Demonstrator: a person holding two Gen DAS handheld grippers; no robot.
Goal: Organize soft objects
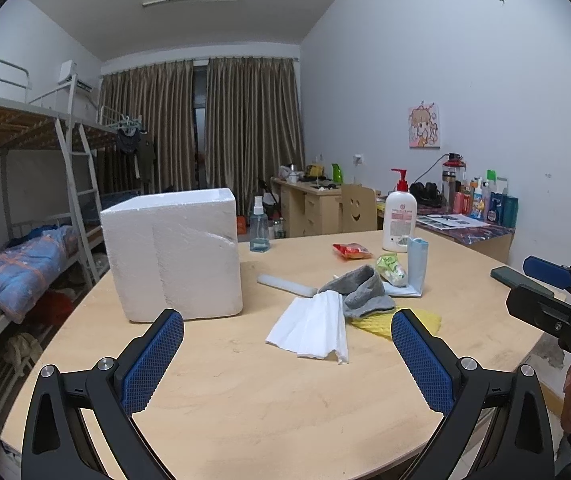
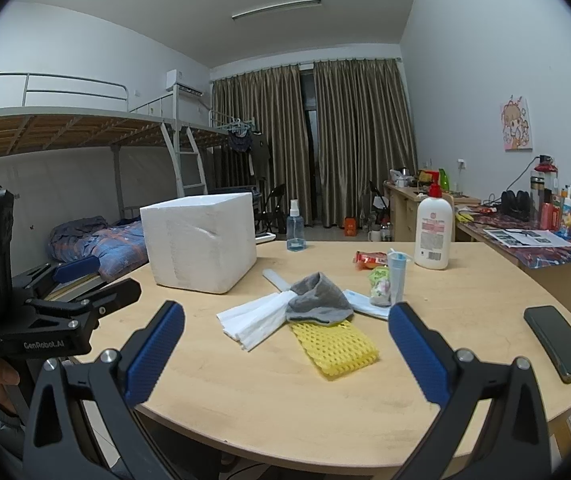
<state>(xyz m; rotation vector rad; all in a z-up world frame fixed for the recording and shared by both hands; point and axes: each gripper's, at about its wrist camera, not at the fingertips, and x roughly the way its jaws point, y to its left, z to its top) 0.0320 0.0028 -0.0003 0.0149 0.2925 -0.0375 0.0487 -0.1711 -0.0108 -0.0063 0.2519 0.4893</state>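
Note:
A pile of soft things lies mid-table: a white tissue (image 1: 313, 330) (image 2: 251, 318), a grey sock (image 1: 363, 292) (image 2: 319, 296) on top, a yellow foam net (image 1: 417, 320) (image 2: 335, 346), and a light blue face mask (image 1: 401, 290) (image 2: 367, 306). A white foam box (image 1: 173, 254) (image 2: 201, 236) stands to the left. My left gripper (image 1: 287, 354) is open and empty, in front of the tissue. My right gripper (image 2: 287, 346) is open and empty, in front of the yellow net. Each gripper shows from the side in the other's view (image 1: 553, 292) (image 2: 81, 284).
A lotion pump bottle (image 1: 399, 220) (image 2: 433, 232), a spray bottle (image 1: 259, 226) (image 2: 295, 228), a red snack packet (image 1: 351, 251) (image 2: 371, 259), a green packet (image 1: 393, 269) (image 2: 379, 284), a blue carton (image 1: 417, 264), a grey bar (image 1: 287, 285) and a black phone (image 2: 559, 342) lie on the wooden table (image 1: 285, 400).

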